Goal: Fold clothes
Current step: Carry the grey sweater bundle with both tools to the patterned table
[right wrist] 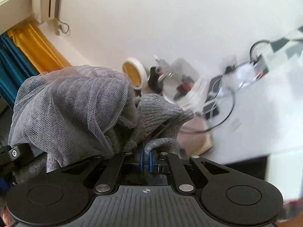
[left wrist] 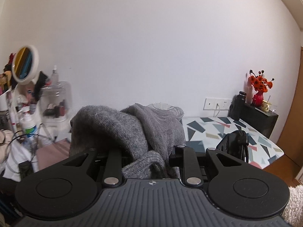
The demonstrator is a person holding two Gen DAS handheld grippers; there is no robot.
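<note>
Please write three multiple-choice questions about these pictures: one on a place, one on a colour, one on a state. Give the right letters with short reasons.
1. Where does the red vase of orange flowers stand?
A. on a black box by the wall
B. on the floor
C. on the patterned table

2. What colour is the knitted wool garment with mesh trim?
A. blue
B. grey
C. yellow

3. How is the right gripper?
A. wide open, empty
B. shut on the garment
C. out of view

Answers: 1 A, the vase rests on the box top; 2 B, knit and mesh are both grey; 3 B, blue pads pinch a grey fold.
</note>
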